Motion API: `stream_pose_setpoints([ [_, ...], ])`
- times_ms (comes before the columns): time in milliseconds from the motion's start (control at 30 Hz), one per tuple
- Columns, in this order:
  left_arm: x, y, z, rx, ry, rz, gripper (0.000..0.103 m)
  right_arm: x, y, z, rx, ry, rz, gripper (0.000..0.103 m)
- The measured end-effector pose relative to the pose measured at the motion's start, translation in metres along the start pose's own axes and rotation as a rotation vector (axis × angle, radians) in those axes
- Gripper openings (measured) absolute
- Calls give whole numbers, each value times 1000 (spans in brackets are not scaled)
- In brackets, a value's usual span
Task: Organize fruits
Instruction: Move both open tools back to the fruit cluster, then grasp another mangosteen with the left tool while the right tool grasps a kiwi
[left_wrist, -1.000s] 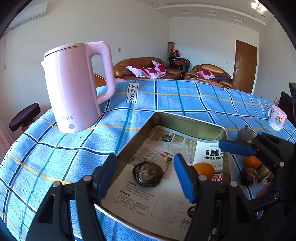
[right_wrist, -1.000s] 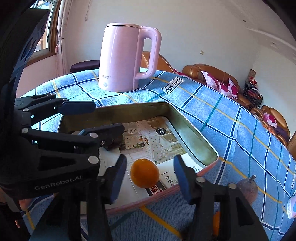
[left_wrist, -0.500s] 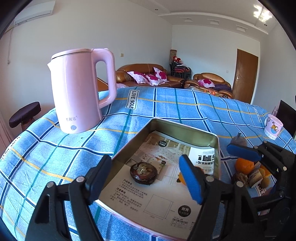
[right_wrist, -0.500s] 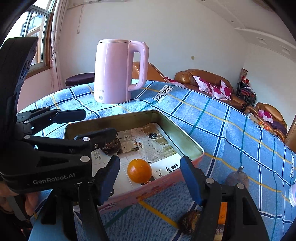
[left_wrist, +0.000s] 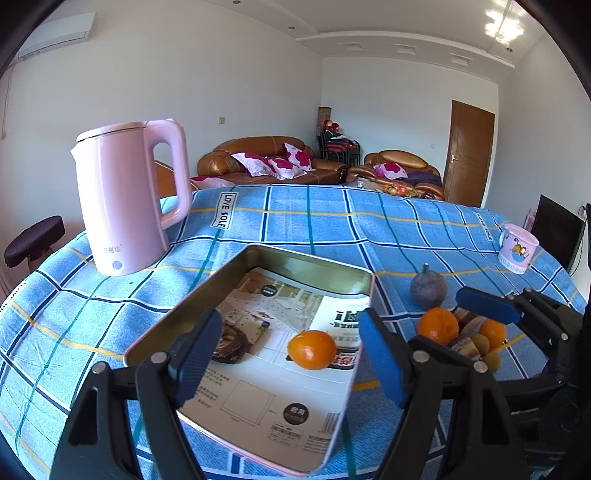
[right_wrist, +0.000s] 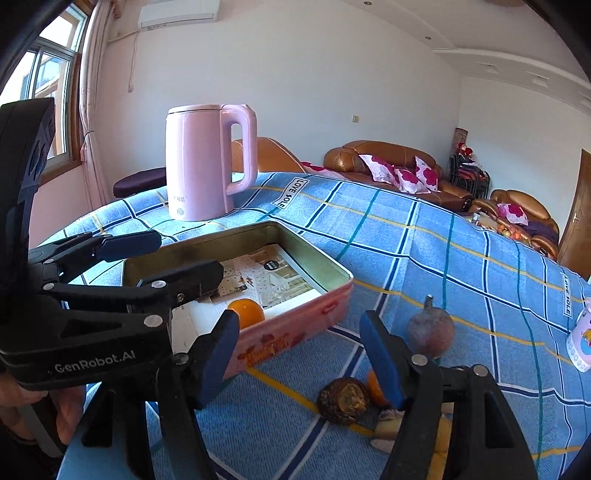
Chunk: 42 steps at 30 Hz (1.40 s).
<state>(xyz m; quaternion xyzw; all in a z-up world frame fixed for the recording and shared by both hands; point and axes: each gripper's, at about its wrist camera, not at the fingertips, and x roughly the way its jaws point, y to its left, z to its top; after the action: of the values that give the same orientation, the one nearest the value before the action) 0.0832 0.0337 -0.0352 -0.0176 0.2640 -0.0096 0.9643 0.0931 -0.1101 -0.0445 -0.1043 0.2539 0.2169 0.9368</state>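
Observation:
A pink tin tray (left_wrist: 314, 264) (right_wrist: 295, 328) lined with a leaflet lies on the blue checked tablecloth. In it are an orange (left_wrist: 312, 349) (right_wrist: 246, 313) and a dark brown fruit (left_wrist: 231, 341). Right of the tray lie a purple mangosteen (left_wrist: 428, 291) (right_wrist: 430, 332), two oranges (left_wrist: 437, 325), a brown fruit (right_wrist: 343, 400) and small yellowish fruits (left_wrist: 480, 343). My left gripper (left_wrist: 286, 350) is open and empty above the tray's near end. My right gripper (right_wrist: 299, 350) is open and empty, above the cloth beside the tray's right wall.
A pink kettle (left_wrist: 129, 195) (right_wrist: 207, 162) stands behind the tray on the left. A small pink cup (left_wrist: 517, 247) stands at the table's far right. The left gripper's body (right_wrist: 92, 295) shows at the left of the right wrist view. Sofas lie beyond the table.
Both grippers have drawn back and up from the tray, staying open. The right gripper has shifted right, off the orange in the tray and toward the loose fruits.

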Motion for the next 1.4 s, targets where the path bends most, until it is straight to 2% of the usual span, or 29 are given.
stream_pose_setpoints([
  [167, -3, -25, -5, 41, 7, -52, 79, -30, -41, -23, 106, -8, -75, 69],
  [300, 1, -43, -11, 69, 31, -80, 79, -46, -74, -45, 211, 15, -155, 69],
  [367, 4, -50, -14, 77, 45, -91, 79, -48, -85, -54, 248, 31, -166, 69],
  [500, 8, -63, -19, 109, 66, -96, 79, -46, -94, -66, 275, 57, -149, 69],
  [700, 11, -78, -24, 184, 90, -106, 78, -41, -92, -68, 251, 90, -117, 69],
  [767, 11, -82, -25, 198, 91, -117, 76, -41, -90, -68, 242, 93, -111, 63],
  [867, 13, -89, -27, 229, 105, -134, 70, -39, -87, -68, 221, 102, -103, 55],
  [967, 19, -97, -30, 270, 137, -144, 64, -35, -85, -68, 209, 132, -85, 55],
  [1033, 23, -100, -31, 286, 163, -162, 55, -31, -85, -68, 211, 152, -74, 55],
  [1133, 29, -103, -31, 292, 199, -189, 50, -27, -85, -69, 213, 179, -55, 55],
  [1200, 34, -104, -30, 281, 223, -210, 45, -23, -85, -69, 212, 203, -40, 53],
  [1233, 37, -104, -30, 276, 236, -218, 43, -21, -85, -69, 214, 215, -32, 49],
  [1400, 45, -108, -30, 274, 271, -229, 42, -17, -86, -71, 220, 234, -12, 41],
])
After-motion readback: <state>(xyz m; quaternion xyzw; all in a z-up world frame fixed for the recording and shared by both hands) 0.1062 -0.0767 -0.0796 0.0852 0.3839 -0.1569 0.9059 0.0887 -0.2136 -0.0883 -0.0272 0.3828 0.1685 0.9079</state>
